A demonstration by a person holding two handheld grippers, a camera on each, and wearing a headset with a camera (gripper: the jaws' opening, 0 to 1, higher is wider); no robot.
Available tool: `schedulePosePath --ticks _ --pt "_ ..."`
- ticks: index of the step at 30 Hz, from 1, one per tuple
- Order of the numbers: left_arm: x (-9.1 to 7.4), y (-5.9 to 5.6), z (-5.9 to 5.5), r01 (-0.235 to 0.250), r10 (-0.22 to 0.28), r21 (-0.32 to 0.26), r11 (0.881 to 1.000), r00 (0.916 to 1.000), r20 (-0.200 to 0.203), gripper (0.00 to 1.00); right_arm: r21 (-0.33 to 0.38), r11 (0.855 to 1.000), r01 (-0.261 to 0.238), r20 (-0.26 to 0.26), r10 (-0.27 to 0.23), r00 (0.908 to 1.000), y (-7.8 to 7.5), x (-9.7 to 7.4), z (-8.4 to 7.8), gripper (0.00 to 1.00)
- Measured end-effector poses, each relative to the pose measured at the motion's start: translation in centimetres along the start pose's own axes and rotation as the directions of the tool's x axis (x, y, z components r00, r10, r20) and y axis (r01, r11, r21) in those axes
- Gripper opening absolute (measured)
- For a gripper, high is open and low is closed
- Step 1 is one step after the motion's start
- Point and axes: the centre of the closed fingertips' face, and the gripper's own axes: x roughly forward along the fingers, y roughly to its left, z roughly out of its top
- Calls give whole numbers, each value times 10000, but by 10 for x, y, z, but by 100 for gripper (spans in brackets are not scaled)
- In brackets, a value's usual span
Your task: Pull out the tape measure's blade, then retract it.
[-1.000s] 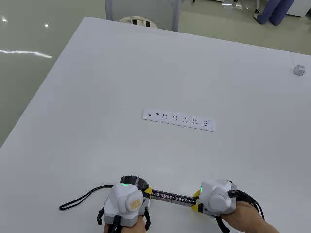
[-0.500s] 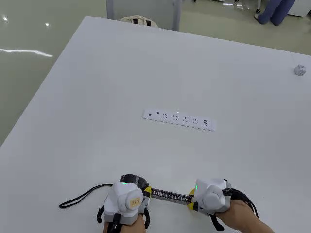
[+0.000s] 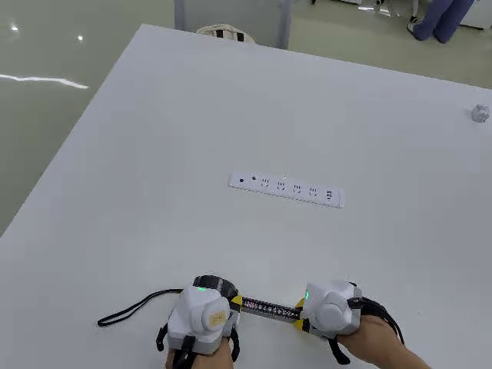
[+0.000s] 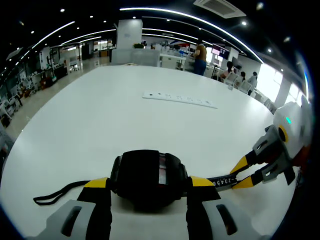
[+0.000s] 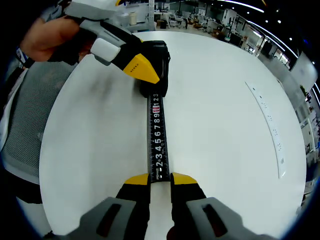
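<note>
Two grippers meet at the near edge of a white table (image 3: pixel 231 115), with a short stretch of tape measure drawn out between them. The left gripper (image 4: pixel 148 181) has its yellow-tipped jaws clamped on the two sides of the black tape measure case (image 3: pixel 212 285), which sits low on the tabletop near the person. A black strap (image 3: pixel 131 309) trails from the case to the left, lying loose on the table.

From the case's right side the blade (image 5: pixel 156 135) runs straight across to the right gripper (image 5: pixel 160 179). The blade is dark with pale numerals and a red mark close to the case. It runs just above the table surface. In the right gripper view the jaws are closed on the blade's free end, one yellow tip on each side of it. The same view has the left gripper coming in from the upper left, with a hand (image 5: pixel 47 37) behind it.

In the head view the two grippers are near one another, the left one on the case and the right one just to its right.

Further out, near the middle of the table and well apart from the grippers, lies a white power strip (image 3: pixel 286 189) with a row of sockets. A small grey object (image 3: pixel 480 113) rests near the table's far right edge. Beyond the table a person (image 3: pixel 438 15) in blue trousers stands on the shiny floor.
</note>
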Motion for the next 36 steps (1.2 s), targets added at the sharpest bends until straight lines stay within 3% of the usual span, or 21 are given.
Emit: schedulePosePath --ticks 36 --pt "0 -1 -1 61 -60 34 10000 9999 -140 57 -232 9997 -10 158 14 9999 1 18 33 15"
